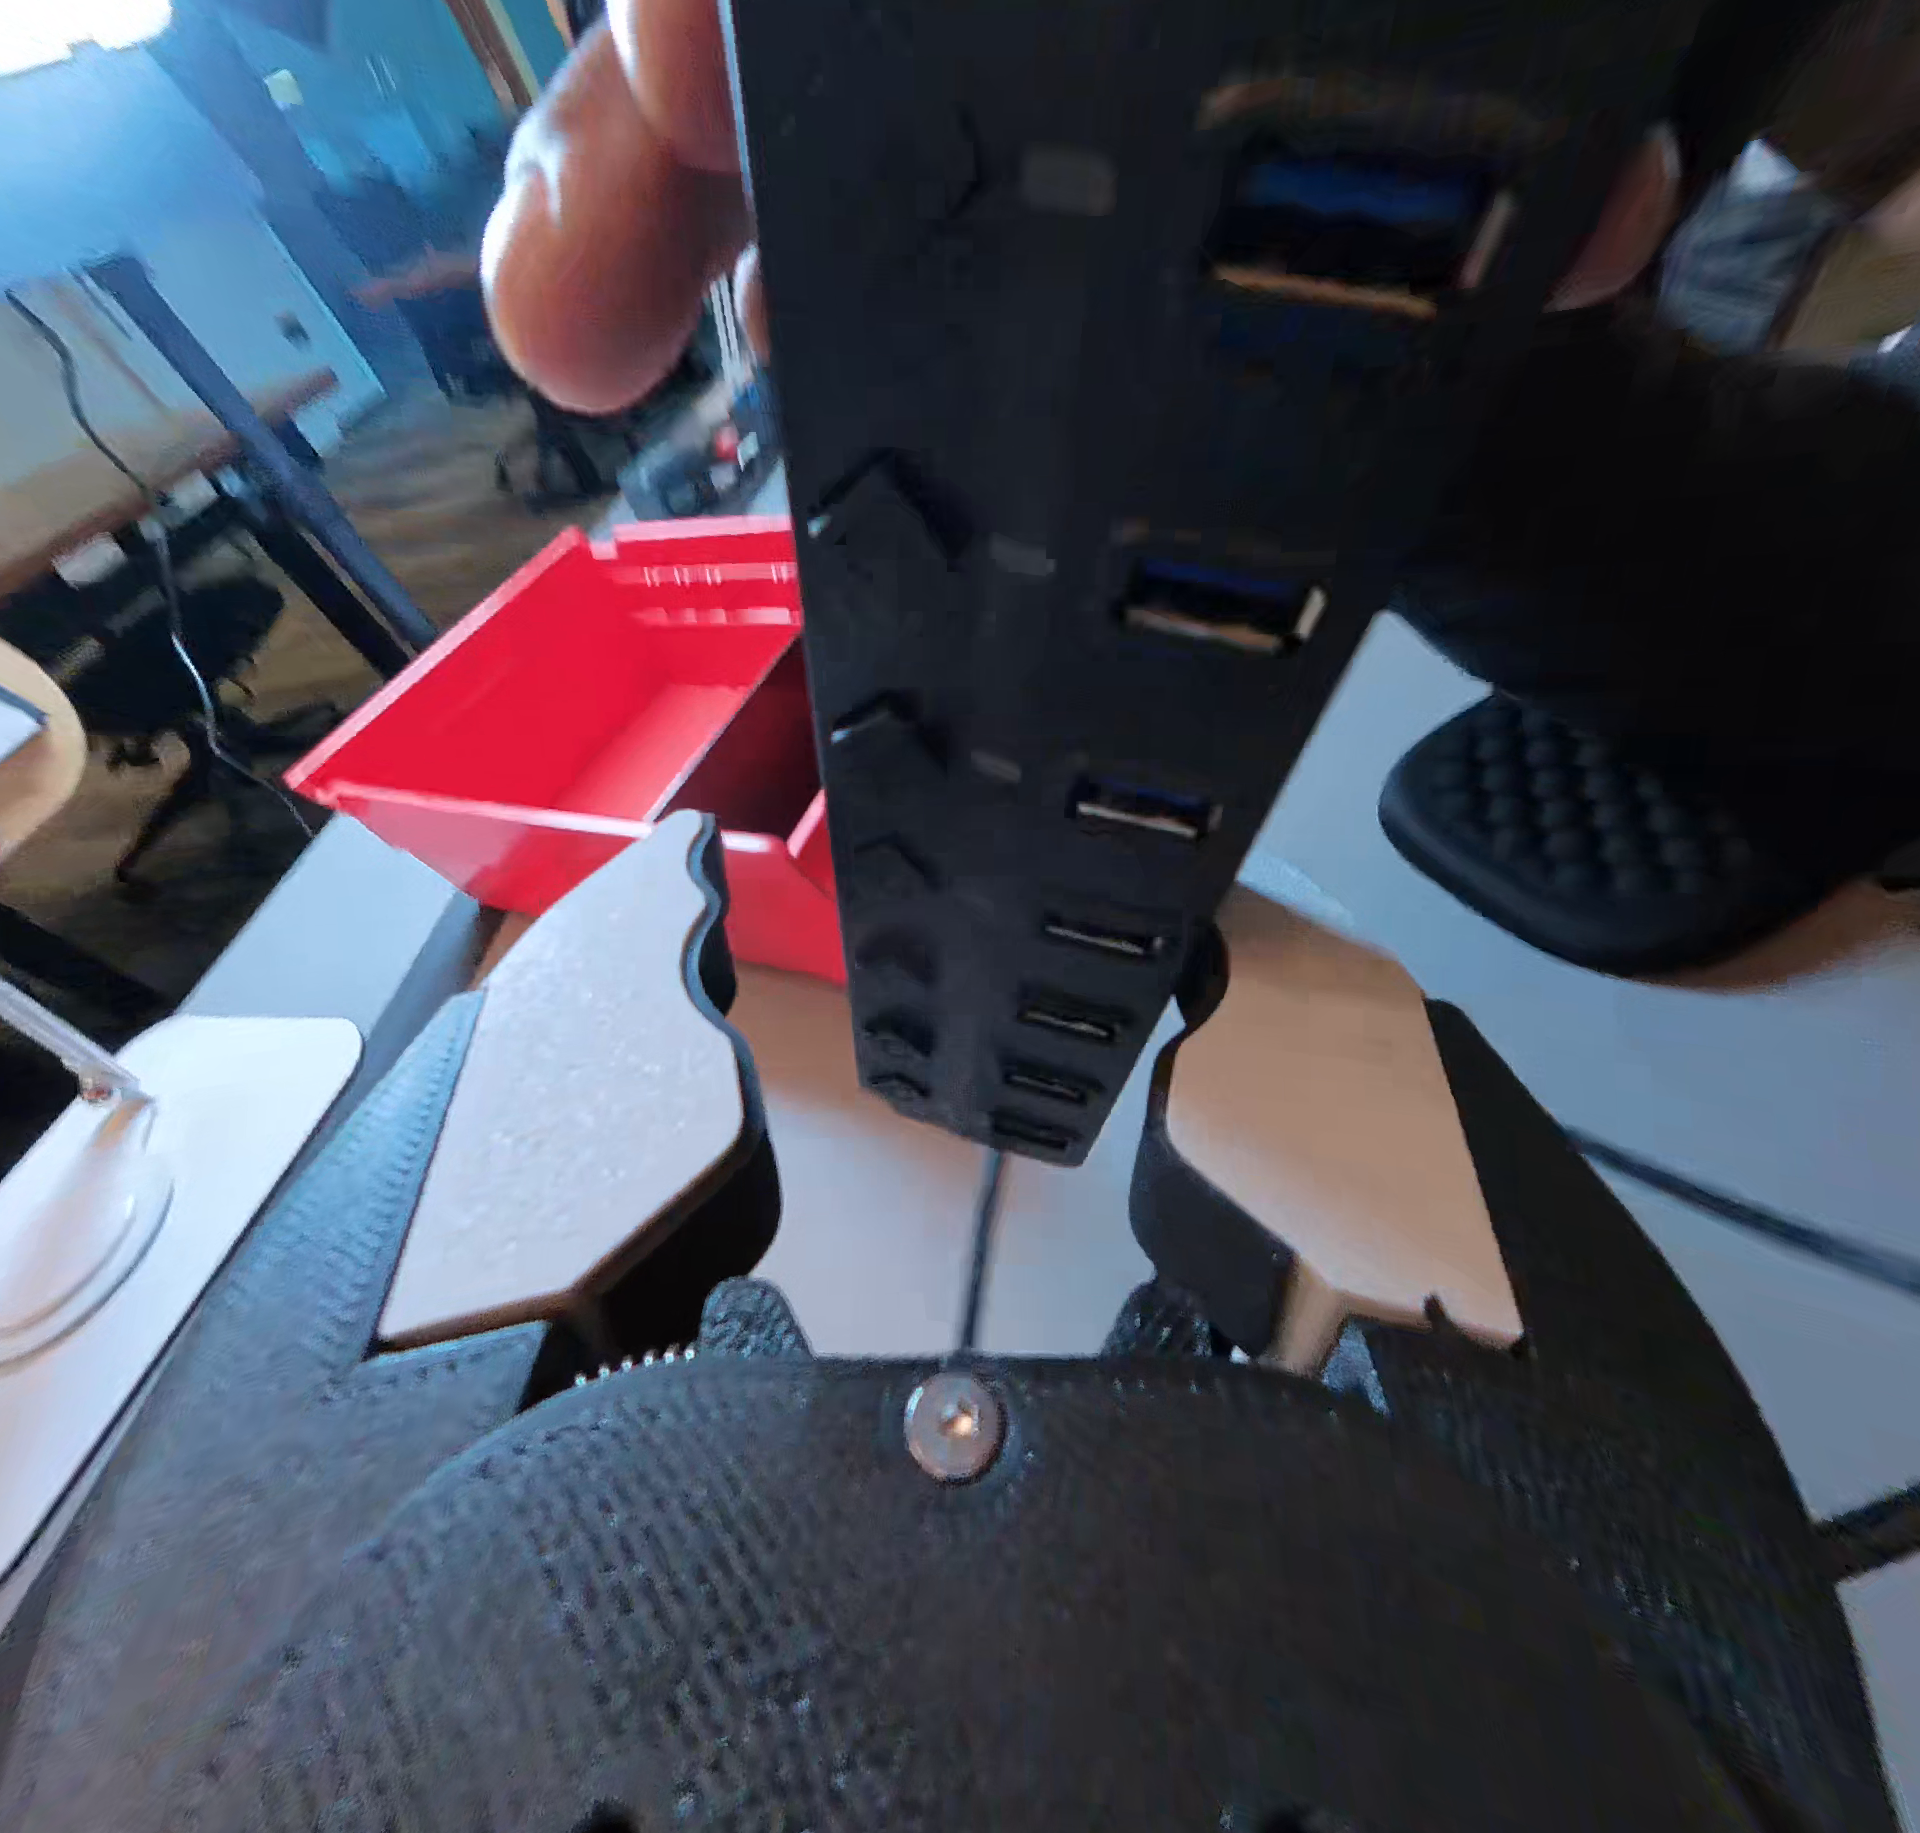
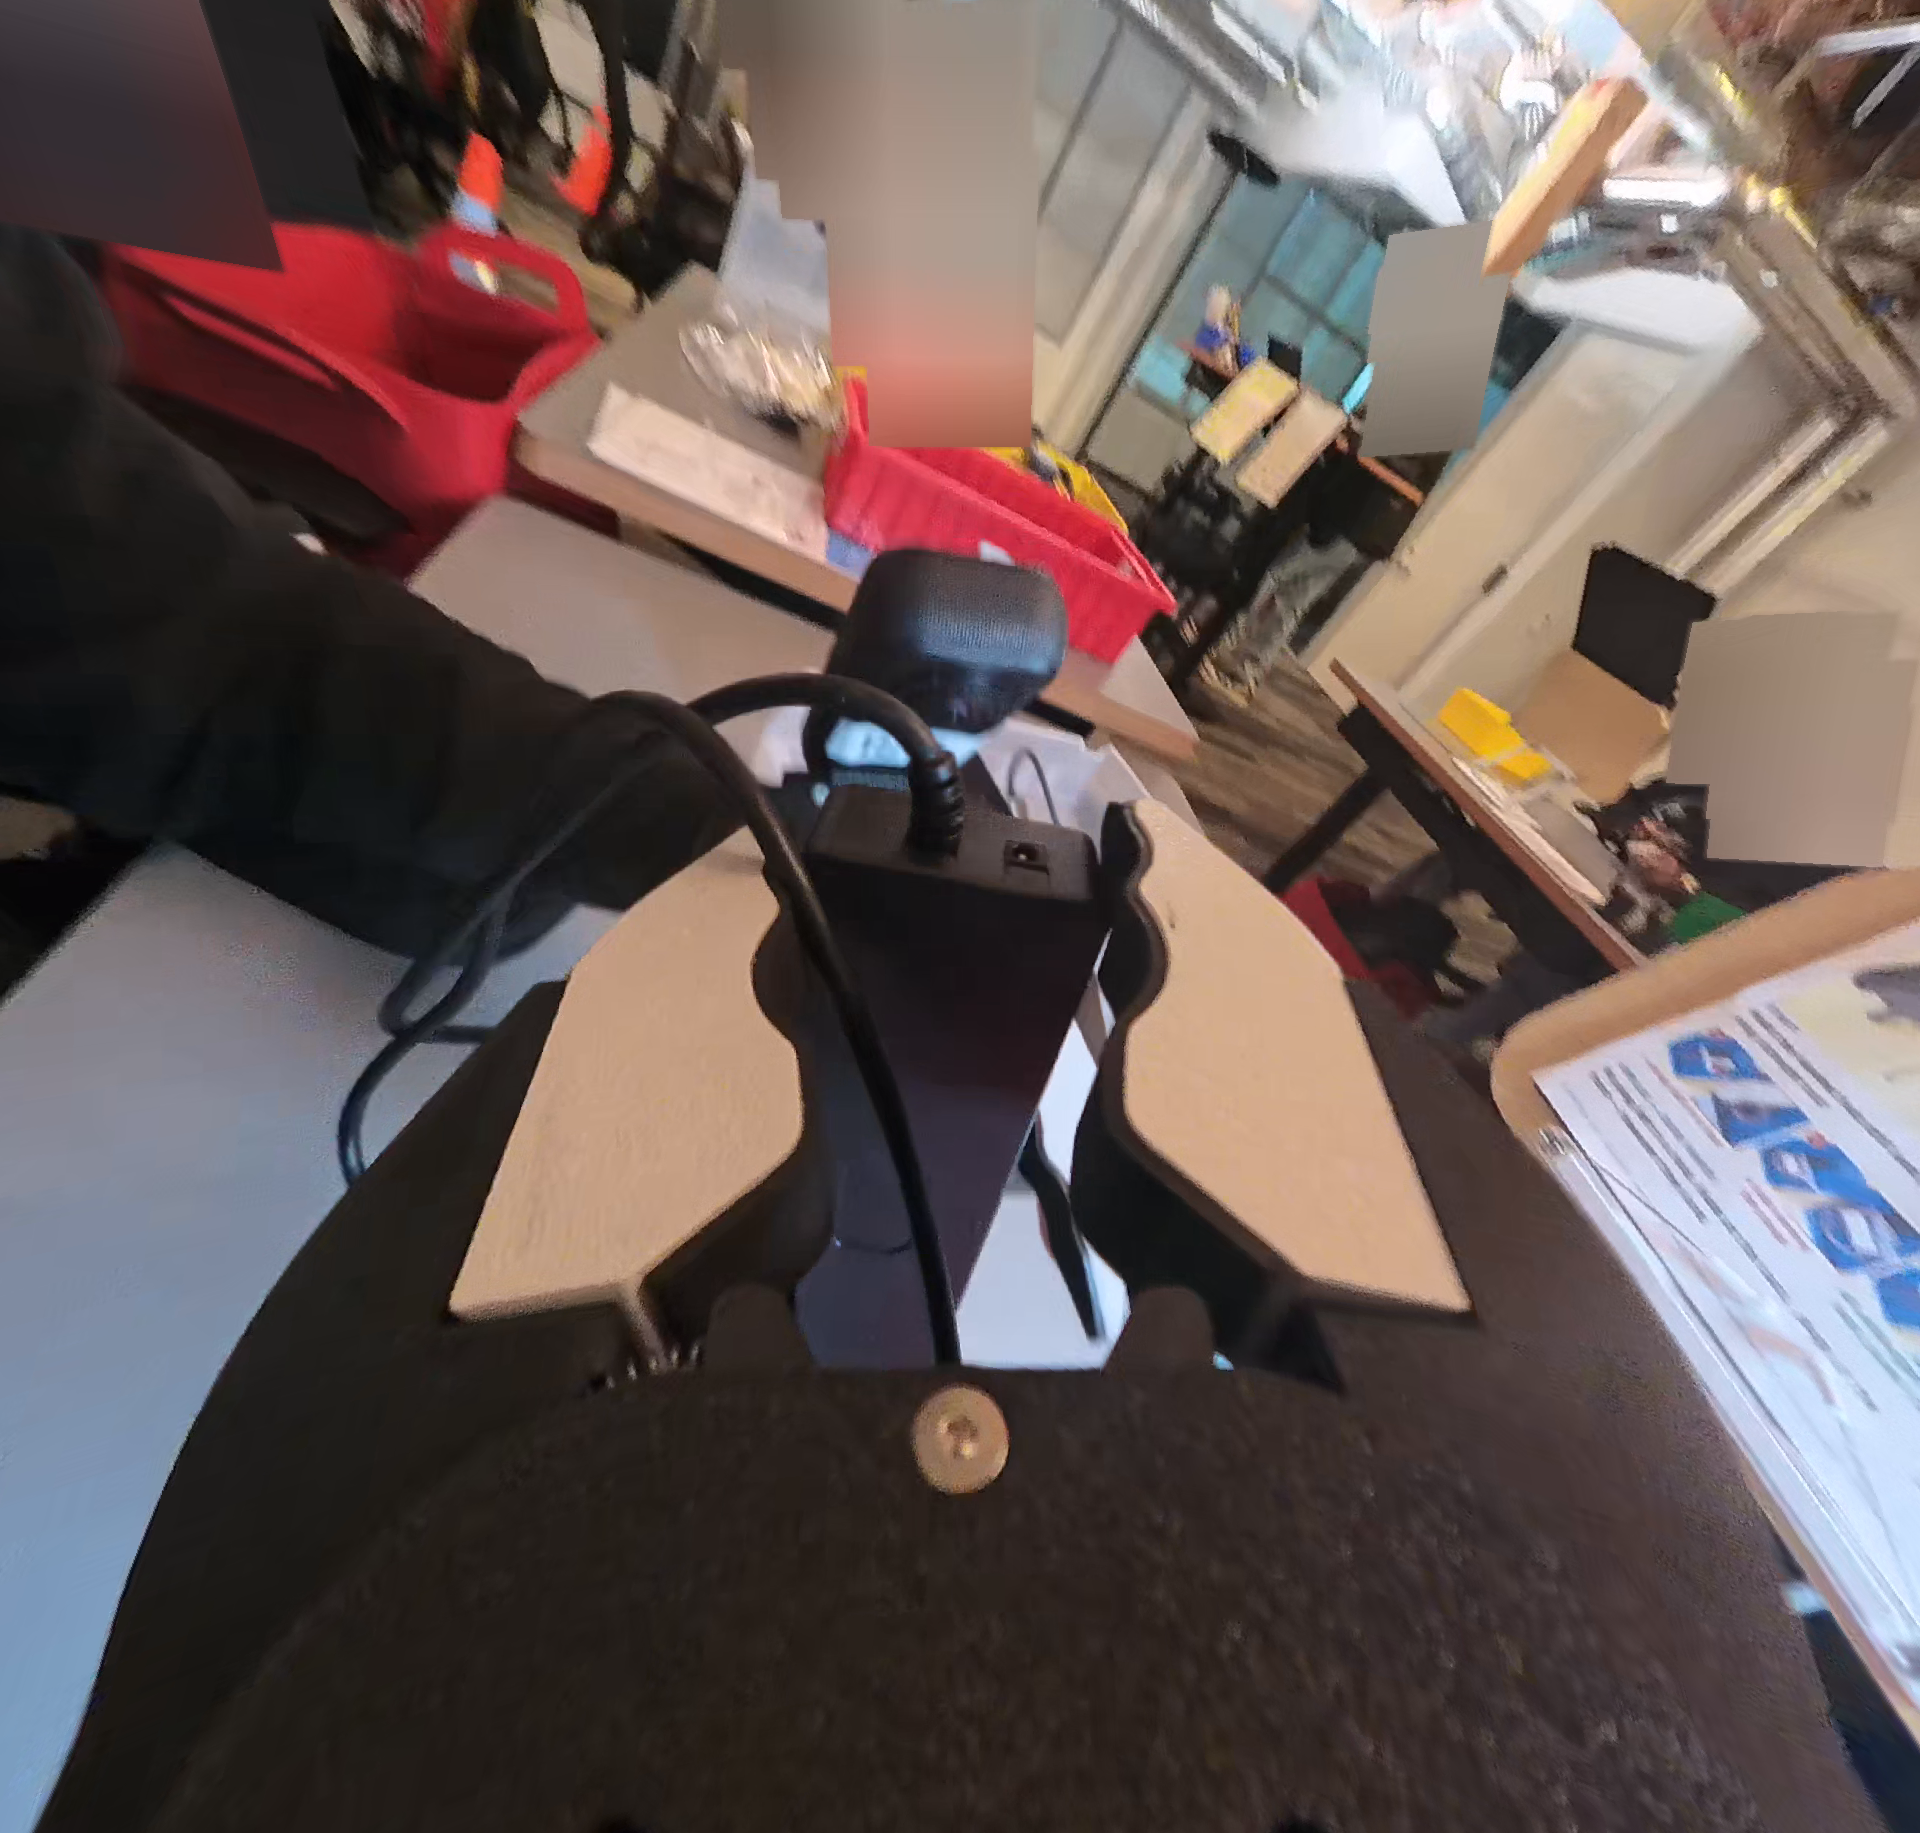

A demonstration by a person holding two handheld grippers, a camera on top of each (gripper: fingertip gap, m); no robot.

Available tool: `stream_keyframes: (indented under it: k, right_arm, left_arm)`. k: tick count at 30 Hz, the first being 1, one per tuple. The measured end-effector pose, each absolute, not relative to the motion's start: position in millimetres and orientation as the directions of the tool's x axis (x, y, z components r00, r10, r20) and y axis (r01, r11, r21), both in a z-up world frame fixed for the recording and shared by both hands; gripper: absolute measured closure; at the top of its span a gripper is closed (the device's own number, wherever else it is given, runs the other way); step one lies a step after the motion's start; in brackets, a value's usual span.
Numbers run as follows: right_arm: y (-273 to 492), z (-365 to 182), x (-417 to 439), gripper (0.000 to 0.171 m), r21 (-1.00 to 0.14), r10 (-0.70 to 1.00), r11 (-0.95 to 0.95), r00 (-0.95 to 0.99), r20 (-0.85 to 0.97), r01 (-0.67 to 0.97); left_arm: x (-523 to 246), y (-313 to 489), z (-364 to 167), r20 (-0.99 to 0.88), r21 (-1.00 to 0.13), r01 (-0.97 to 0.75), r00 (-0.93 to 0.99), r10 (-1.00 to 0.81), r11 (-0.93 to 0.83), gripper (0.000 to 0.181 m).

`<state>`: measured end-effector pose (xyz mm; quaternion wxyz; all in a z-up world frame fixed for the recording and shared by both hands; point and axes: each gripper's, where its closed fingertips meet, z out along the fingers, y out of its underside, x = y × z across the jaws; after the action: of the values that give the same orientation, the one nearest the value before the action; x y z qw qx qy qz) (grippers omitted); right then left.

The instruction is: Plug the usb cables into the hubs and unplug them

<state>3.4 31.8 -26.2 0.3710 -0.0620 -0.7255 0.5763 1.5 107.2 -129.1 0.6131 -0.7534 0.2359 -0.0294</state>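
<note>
While a bare hand (image 1: 613, 225) holds its upper part, the black USB hub (image 1: 1049, 557) stands nearly upright above the grey table (image 1: 1621, 1087), its column of ports facing the left wrist camera. The left gripper (image 1: 961, 962) is spread wide around the hub's lower end; neither finger visibly touches it, and nothing is clamped. Behind the hub, to its left, sits a red bin (image 1: 540, 744). A thin black cable (image 1: 982, 1233) drops below the hub. In the right wrist view, the right gripper (image 2: 940, 884) brackets the same hub (image 2: 940, 962) end-on, fingers close beside its sides; whether they press on it cannot be told. A black cable (image 2: 831, 942) plugged into that end arcs back over the hub.
</note>
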Motion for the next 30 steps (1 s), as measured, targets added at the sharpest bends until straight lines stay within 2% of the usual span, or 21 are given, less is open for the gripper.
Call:
stream_keyframes:
  k: [2, 6, 11, 13, 22, 30]
  right_arm:
    - [34.0, -20.4, 7.2, 0.115, -0.886, 0.515, 0.281, -0.721, 0.463, -0.368]
    - [51.2, -9.9, 9.5, 0.115, -0.916, 0.539, 0.163, -0.744, 0.395, -0.368]
    - [66.8, -40.7, -9.6, 0.114, -0.935, 0.574, 0.275, -0.742, 0.346, -0.223]
    - [59.8, -52.9, -16.4, 0.108, -0.935, 0.57, 0.299, -0.75, 0.335, -0.191]
    - [25.1, -85.4, -32.0, 0.103, -0.975, 0.602, 0.151, -0.768, 0.22, -0.161]
    - [36.6, -111.6, -15.0, 0.108, -0.995, 0.687, 0.011, -0.723, 0.076, -0.094]
  left_arm:
    - [8.1, 103.0, -123.4, -0.292, -0.936, -0.346, 0.865, -0.408, -0.063, 0.119]
    - [-0.4, 89.6, -110.1, -0.287, -0.93, -0.354, 0.866, -0.409, -0.098, 0.121]
    - [-29.3, 65.5, -103.2, -0.314, -0.888, -0.406, 0.878, -0.36, -0.216, 0.121]
    - [-34.0, 58.0, -106.9, -0.355, -0.839, -0.46, 0.867, -0.35, -0.289, 0.121]
    - [-30.7, 48.4, -130.8, -0.352, -0.737, -0.516, 0.844, -0.404, -0.436, 0.122]
    - [-9.2, 55.9, -154.8, -0.288, -0.715, -0.532, 0.816, -0.502, -0.454, 0.122]
